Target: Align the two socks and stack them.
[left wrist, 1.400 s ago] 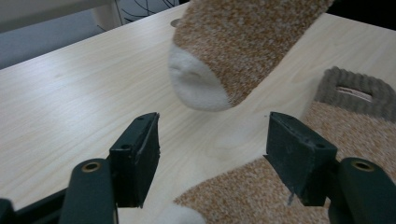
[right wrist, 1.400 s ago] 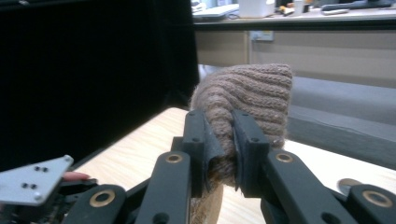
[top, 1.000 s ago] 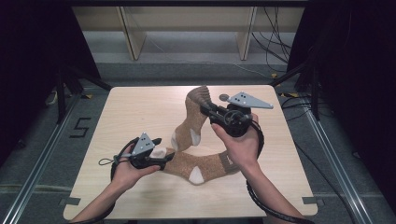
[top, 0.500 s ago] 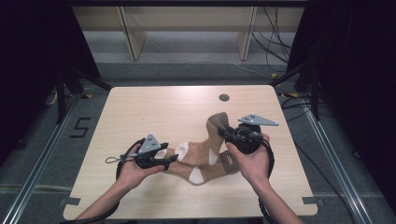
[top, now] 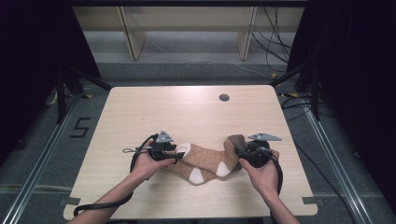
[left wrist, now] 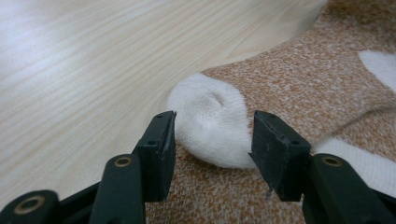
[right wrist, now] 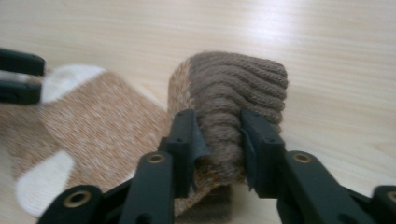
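A pair of speckled brown socks (top: 208, 159) with white toes and heels lies across the near middle of the wooden table (top: 187, 112). My left gripper (top: 179, 156) is at the socks' left end. In the left gripper view it (left wrist: 212, 149) stands open with a white toe (left wrist: 210, 123) between its jaws. My right gripper (top: 239, 150) is at the right end. In the right gripper view it (right wrist: 219, 140) is shut on the dark brown ribbed cuff (right wrist: 238, 88), which stands folded just above the table. The other gripper's jaws (right wrist: 18, 77) show at that view's left edge.
A small round dark grommet (top: 224, 97) sits in the table near its far edge. Cables trail from both grippers over the front edge. Dark floor, metal rails and shelving legs (top: 133, 37) surround the table.
My right gripper has brought the raised cuff down and toward the near right, so the socks now lie stretched low across the table. My left gripper has shifted slightly right and stayed low.
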The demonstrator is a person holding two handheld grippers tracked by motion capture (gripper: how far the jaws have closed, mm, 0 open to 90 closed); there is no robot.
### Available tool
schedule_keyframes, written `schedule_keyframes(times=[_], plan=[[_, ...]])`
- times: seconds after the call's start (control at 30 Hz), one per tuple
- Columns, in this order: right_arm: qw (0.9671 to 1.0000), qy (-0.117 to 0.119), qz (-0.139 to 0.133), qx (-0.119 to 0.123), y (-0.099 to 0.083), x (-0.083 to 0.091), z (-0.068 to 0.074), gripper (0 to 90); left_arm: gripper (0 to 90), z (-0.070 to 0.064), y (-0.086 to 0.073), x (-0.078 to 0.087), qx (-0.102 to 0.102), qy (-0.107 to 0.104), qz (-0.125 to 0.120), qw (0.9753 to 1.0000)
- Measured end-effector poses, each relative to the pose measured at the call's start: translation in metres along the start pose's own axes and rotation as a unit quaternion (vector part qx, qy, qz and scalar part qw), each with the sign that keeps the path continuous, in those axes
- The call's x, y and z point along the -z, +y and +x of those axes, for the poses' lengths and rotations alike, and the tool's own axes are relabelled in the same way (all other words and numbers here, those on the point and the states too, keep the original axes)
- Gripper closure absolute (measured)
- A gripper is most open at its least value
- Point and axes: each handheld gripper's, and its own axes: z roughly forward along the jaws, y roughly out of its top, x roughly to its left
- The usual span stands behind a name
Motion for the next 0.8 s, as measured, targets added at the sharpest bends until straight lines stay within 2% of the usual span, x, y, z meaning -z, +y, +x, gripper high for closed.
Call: schedule_keyframes(times=[0.07,0.1,0.13,0.17,0.2,0.23,0.27,0.3,0.33,0.37,0.4,0.43,0.47,0.5,0.53,0.57,0.6,0.67,0.7,0.73,0.77,0.8], plan=[[0.9999,-0.011,0.006,0.008,-0.003,-0.002,-0.005,60.5,50.0,0.001,0.001,-0.003,0.021,-0.002,0.002,0.9998],[0.9998,-0.014,0.011,0.006,-0.004,0.000,-0.007,57.5,50.5,0.001,0.001,-0.004,0.023,-0.001,0.006,0.9997],[0.9997,-0.015,0.013,-0.014,-0.005,-0.002,-0.007,54.8,51.1,0.000,0.001,-0.006,0.028,0.000,0.009,0.9996],[0.9997,-0.016,0.020,-0.003,-0.006,-0.001,-0.011,52.4,51.7,0.001,0.002,-0.007,0.026,-0.003,0.014,0.9995],[0.9996,-0.017,0.021,-0.008,-0.007,-0.001,-0.013,49.1,52.5,0.000,0.002,-0.008,0.029,-0.002,0.017,0.9994],[0.9996,-0.017,0.023,-0.002,-0.007,-0.001,-0.017,45.4,53.7,0.000,0.002,-0.009,0.029,-0.002,0.020,0.9994],[0.9991,-0.021,0.031,-0.019,-0.007,0.001,-0.016,43.3,55.0,0.001,0.002,-0.009,0.031,0.002,0.018,0.9994],[0.9997,-0.020,0.017,-0.002,-0.006,0.002,-0.021,41.5,56.7,0.002,0.002,-0.009,0.036,-0.002,0.021,0.9991],[0.9993,-0.021,0.013,-0.029,-0.005,0.004,-0.021,39.4,58.4,0.004,0.002,-0.009,0.039,-0.005,0.022,0.9990],[0.9997,-0.020,0.001,-0.016,-0.002,0.006,-0.028,38.4,60.5,0.004,0.002,-0.009,0.040,-0.004,0.023,0.9989],[0.9993,-0.029,-0.001,-0.024,-0.001,0.008,-0.029,38.2,61.9,0.004,0.002,-0.009,0.041,-0.001,0.026,0.9988],[0.9990,-0.040,-0.003,-0.021,0.002,0.010,-0.033,38.6,63.4,0.004,0.002,-0.009,0.038,0.000,0.030,0.9989],[0.9987,-0.041,-0.010,-0.028,0.003,0.010,-0.036,39.4,64.7,0.004,0.001,-0.009,0.035,-0.002,0.030,0.9989],[0.9987,-0.043,-0.004,-0.025,0.004,0.008,-0.043,39.7,65.4,0.004,0.001,-0.010,0.032,-0.002,0.032,0.9990],[0.9978,-0.040,0.015,-0.050,0.004,0.009,-0.044,40.0,66.2,0.004,0.001,-0.010,0.030,-0.001,0.034,0.9990],[0.9976,-0.036,0.020,-0.055,0.003,0.005,-0.051,40.1,66.6,0.003,0.001,-0.010,0.028,0.000,0.036,0.9990],[0.9978,-0.042,0.028,-0.042,0.000,0.000,-0.062,40.1,67.3,0.003,0.001,-0.010,0.027,0.004,0.037,0.9990],[0.9934,-0.047,0.056,-0.088,-0.004,-0.001,-0.064,40.2,68.7,0.003,0.002,-0.010,0.026,0.002,0.037,0.9990],[0.9940,-0.050,0.060,-0.077,-0.007,-0.003,-0.070,40.6,69.7,0.003,0.002,-0.011,0.025,0.002,0.037,0.9990],[0.9943,-0.042,0.060,-0.078,-0.010,-0.005,-0.074,41.1,70.6,0.003,0.002,-0.011,0.024,0.004,0.038,0.9990],[0.9940,-0.052,0.065,-0.071,-0.012,-0.005,-0.076,41.5,71.4,0.003,0.002,-0.011,0.022,0.005,0.039,0.9990],[0.9921,-0.050,0.072,-0.090,-0.014,-0.007,-0.076,41.9,72.4,0.003,0.002,-0.011,0.021,0.005,0.040,0.9990]])
